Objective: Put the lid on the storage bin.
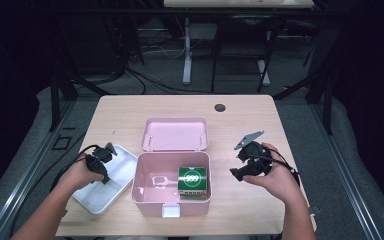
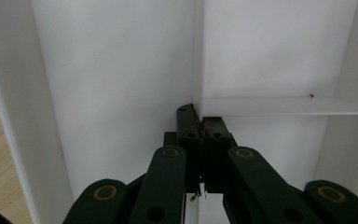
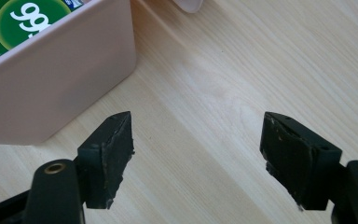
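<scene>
A white divided tray (image 1: pixel 98 200) lies at the table's front left. My left gripper (image 1: pixel 104 175) reaches down into it. In the left gripper view the tray's (image 2: pixel 121 70) thin middle divider (image 2: pixel 199 56) runs straight into the pressed-together jaws of my left gripper (image 2: pixel 199 116), which is shut on it. A pink box (image 1: pixel 172 156) stands open in the middle with a green packet (image 1: pixel 193 179) inside. My right gripper (image 1: pixel 236 175) hovers to its right, open and empty. In the right gripper view my right gripper (image 3: pixel 198 149) hangs over bare wood beside the pink box (image 3: pixel 51 79) and green packet (image 3: pixel 23 23).
The box's pink lid (image 1: pixel 176 134) lies flat just behind the box. A small black round cap (image 1: pixel 220 107) sits in the wooden table (image 1: pixel 260 125) near its far edge. Cables trail from both grippers off the table sides.
</scene>
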